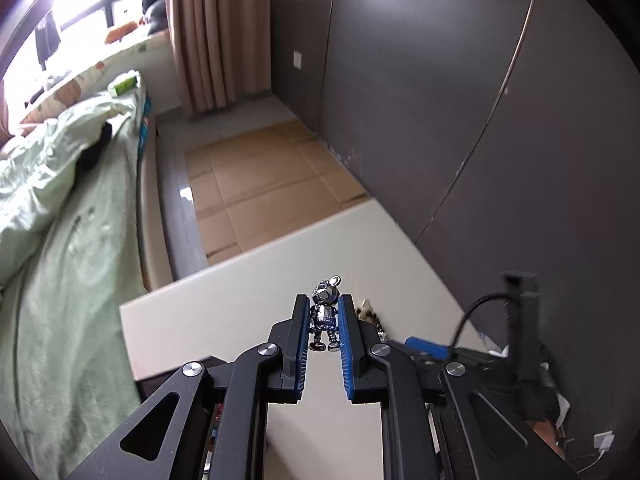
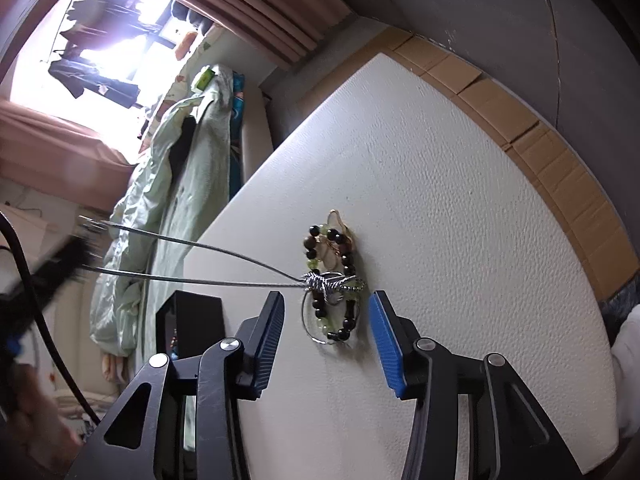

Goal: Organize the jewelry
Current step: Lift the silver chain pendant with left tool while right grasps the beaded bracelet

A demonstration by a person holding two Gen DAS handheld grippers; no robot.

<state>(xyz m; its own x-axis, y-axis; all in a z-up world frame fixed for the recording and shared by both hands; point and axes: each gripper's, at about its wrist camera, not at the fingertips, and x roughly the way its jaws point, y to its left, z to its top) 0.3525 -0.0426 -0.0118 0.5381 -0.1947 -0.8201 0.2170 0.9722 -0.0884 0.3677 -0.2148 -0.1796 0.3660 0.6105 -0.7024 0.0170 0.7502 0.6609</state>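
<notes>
While the left gripper (image 1: 325, 322) is pinching a small silver bear-shaped pendant (image 1: 325, 312) between its narrowly set blue pads, lifted above the white foam board (image 1: 224, 312), the right gripper (image 2: 327, 320) is hovering with its jaws spread wide and gripping nothing, straddling the tangled heap on that board. Just ahead of its fingertips, a dark-and-green beaded bracelet (image 2: 334, 280) is lying knotted together with a thin silver chain (image 2: 192, 262), whose two strands are stretching taut off toward the left, apparently up to the pendant. Beside the board, a black box (image 2: 192, 324) is standing open, probably the destination. Judging by this, sorting is barely starting: the necklace is being freed, and the beads are waiting untouched.
</notes>
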